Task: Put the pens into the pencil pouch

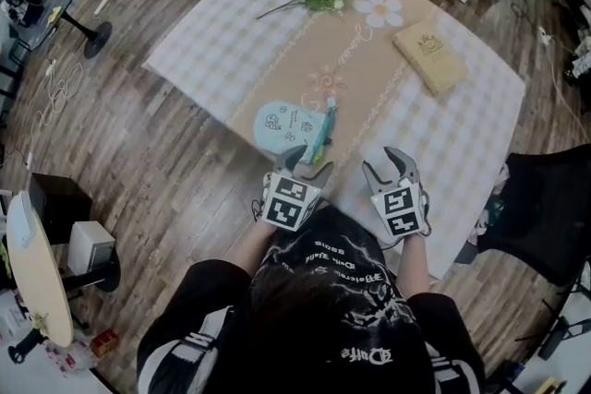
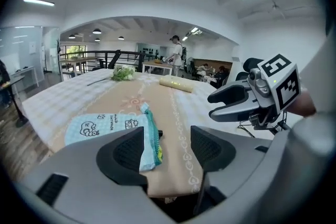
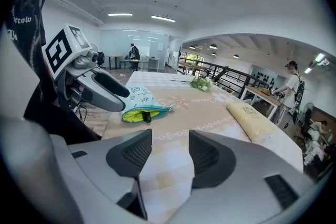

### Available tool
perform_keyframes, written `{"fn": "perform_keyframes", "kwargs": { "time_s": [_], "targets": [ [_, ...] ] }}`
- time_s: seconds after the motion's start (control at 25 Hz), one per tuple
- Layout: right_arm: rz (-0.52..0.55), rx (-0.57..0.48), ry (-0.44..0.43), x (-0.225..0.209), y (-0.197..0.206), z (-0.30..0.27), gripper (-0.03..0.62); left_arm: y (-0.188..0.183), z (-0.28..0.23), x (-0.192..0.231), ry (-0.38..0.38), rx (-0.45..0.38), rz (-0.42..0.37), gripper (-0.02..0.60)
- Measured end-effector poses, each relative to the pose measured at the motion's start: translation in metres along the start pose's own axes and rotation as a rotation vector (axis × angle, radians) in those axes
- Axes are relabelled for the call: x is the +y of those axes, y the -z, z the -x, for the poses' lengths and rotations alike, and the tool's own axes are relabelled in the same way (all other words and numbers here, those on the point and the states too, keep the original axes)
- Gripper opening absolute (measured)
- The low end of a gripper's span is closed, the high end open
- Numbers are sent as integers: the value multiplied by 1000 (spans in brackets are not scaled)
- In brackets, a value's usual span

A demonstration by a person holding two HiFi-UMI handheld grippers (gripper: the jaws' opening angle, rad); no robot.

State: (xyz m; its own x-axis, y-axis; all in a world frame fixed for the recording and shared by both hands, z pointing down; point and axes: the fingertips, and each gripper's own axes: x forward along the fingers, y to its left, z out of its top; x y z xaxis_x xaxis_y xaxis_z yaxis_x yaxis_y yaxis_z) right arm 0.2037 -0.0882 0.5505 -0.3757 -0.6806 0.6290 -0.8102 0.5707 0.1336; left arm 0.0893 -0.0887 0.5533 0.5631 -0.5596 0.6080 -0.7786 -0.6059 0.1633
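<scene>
Your left gripper and right gripper gape empty; nudge the pen deeper into the twelve-o'clock pencil pouch.

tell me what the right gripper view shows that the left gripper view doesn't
Only the right gripper view: a look straight into the open mouth of the pencil pouch with its yellow-green lining, and the left gripper beside it, jaws apart. Only the left gripper view: the right gripper, jaws apart and empty. Both: the pouch, the flower sprig and the tan book on the checked tablecloth.
</scene>
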Motion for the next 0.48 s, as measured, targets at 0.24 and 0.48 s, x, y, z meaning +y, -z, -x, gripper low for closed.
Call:
{"fn": "perform_keyframes", "kwargs": {
  "time_s": [0.24,0.48],
  "targets": [
    [-75,-79,95,1,1,23,230,-29,21,-8,74,-173,-1,282],
    [-153,-141,191,-6,4,35,230,-38,31,-7,132,-263,42,282]
  ]
}}
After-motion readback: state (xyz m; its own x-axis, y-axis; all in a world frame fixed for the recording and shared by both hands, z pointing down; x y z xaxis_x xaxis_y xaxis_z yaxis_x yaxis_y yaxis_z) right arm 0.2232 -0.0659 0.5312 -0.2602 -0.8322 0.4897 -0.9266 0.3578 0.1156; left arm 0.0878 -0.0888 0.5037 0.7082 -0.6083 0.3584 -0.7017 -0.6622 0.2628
